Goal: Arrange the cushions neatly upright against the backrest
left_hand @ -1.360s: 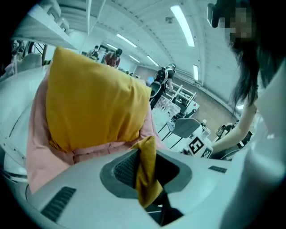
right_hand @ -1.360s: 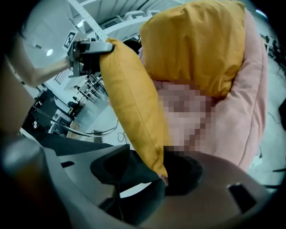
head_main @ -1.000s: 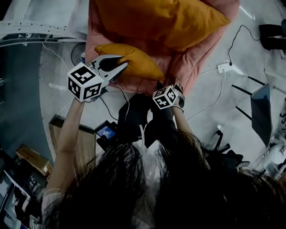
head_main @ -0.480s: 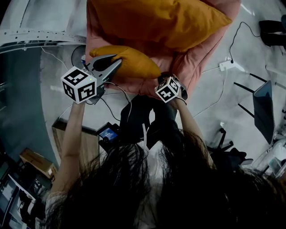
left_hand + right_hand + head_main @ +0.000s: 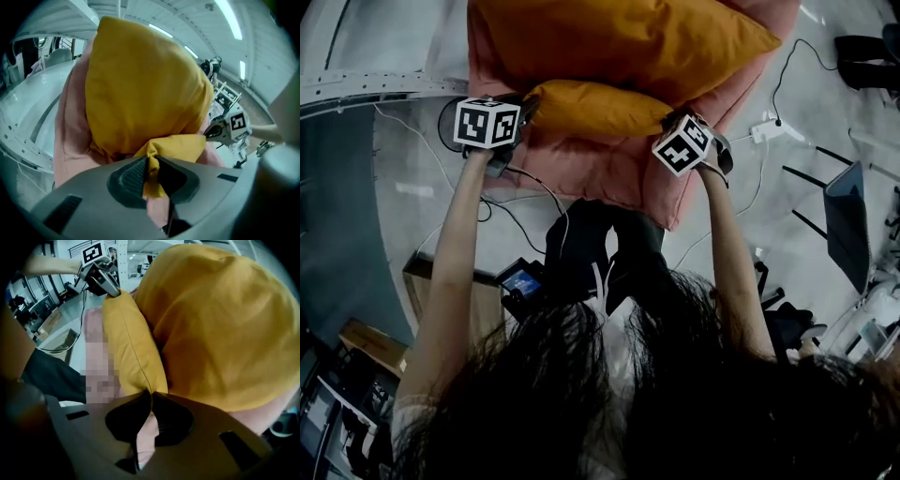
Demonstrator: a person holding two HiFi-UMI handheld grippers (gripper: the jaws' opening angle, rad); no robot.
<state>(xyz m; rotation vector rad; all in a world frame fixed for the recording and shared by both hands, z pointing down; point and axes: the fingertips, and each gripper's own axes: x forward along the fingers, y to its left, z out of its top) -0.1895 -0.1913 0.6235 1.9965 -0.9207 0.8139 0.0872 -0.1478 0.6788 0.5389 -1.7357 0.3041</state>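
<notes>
Together, the left hand-held gripper and right hand-held gripper pinch corners of the smaller cushion of two.

Both arms are stretched forward and held apart in the head view. The left forearm and the right forearm are each extended almost straight to the wrist. The left gripper is tipped downward, and its jaws are closed on one corner of the small cushion (a fold of fabric is squeezed between the pads). The right gripper is pointed steeply down, its jaws pressed together on the seam at the opposite corner.
</notes>
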